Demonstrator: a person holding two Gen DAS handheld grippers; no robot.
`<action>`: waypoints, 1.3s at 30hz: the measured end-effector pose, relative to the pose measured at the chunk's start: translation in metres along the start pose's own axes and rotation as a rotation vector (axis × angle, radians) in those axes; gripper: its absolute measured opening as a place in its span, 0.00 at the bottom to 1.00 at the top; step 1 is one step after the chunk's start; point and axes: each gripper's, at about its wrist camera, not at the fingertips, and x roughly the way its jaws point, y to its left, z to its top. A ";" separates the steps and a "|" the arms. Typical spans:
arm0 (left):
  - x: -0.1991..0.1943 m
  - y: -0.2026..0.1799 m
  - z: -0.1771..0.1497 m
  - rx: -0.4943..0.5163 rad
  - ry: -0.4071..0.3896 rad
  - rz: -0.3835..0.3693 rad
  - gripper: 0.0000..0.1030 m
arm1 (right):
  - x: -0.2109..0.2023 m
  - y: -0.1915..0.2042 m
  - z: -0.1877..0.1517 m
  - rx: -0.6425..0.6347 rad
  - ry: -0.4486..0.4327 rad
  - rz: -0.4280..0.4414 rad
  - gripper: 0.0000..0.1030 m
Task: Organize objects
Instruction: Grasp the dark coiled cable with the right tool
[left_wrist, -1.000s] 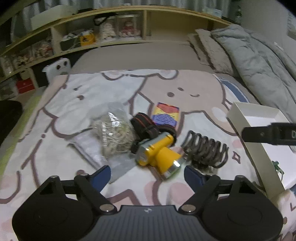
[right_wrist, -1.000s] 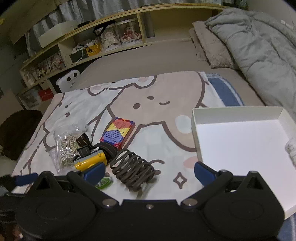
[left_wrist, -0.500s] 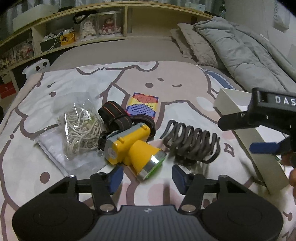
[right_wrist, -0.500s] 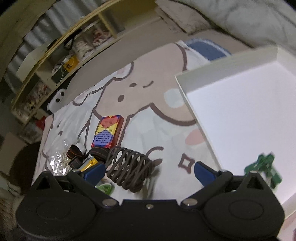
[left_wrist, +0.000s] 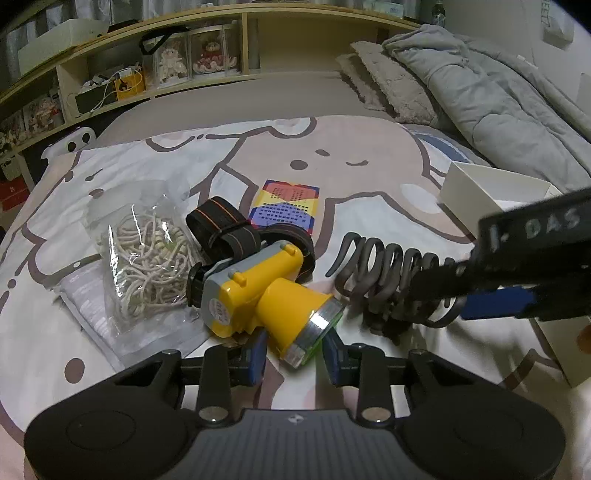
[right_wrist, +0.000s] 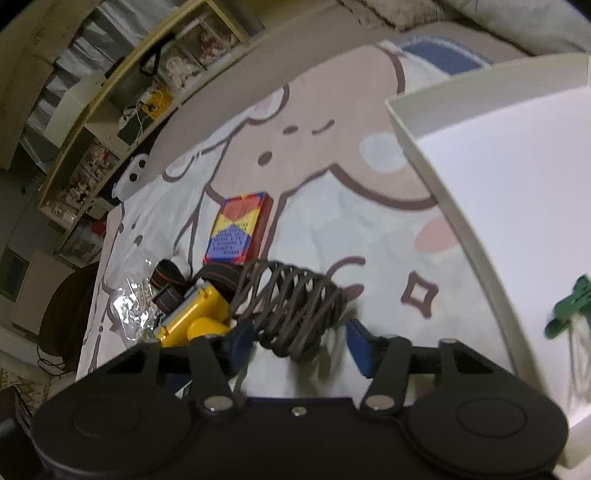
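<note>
The headlamp (left_wrist: 266, 291) lies on the bed (left_wrist: 369, 177), directly ahead of the left hand-held gripper (left_wrist: 293, 354); its lens end sits between the open jaws, not yet clamped; its long axis runs diagonally, lens toward the gripper. The coil (right_wrist: 295, 306) lies just right of the headlamp, between the open jaws of the right hand-held gripper (right_wrist: 299, 350). The box (right_wrist: 517, 184) lies to the right, nearer the right arm.

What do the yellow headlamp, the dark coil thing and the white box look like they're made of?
Headlamp: glossy yellow moulded plastic, shiny metallic-looking lens ring, woven elastic strap. Dark coil: matte grey-brown loops, likely plastic or coated wire; can't tell which. White box: thin, flat matte walls, probably cardboard.
</note>
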 end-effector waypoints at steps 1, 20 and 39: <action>0.000 0.000 0.000 0.005 0.002 0.001 0.33 | 0.002 0.000 -0.001 -0.004 0.004 0.001 0.42; -0.033 0.006 -0.004 0.005 0.127 0.033 0.00 | -0.020 0.012 -0.009 -0.116 0.011 0.074 0.10; -0.029 -0.003 0.008 -0.140 0.072 0.027 0.67 | -0.034 0.016 -0.008 -0.155 0.002 0.078 0.09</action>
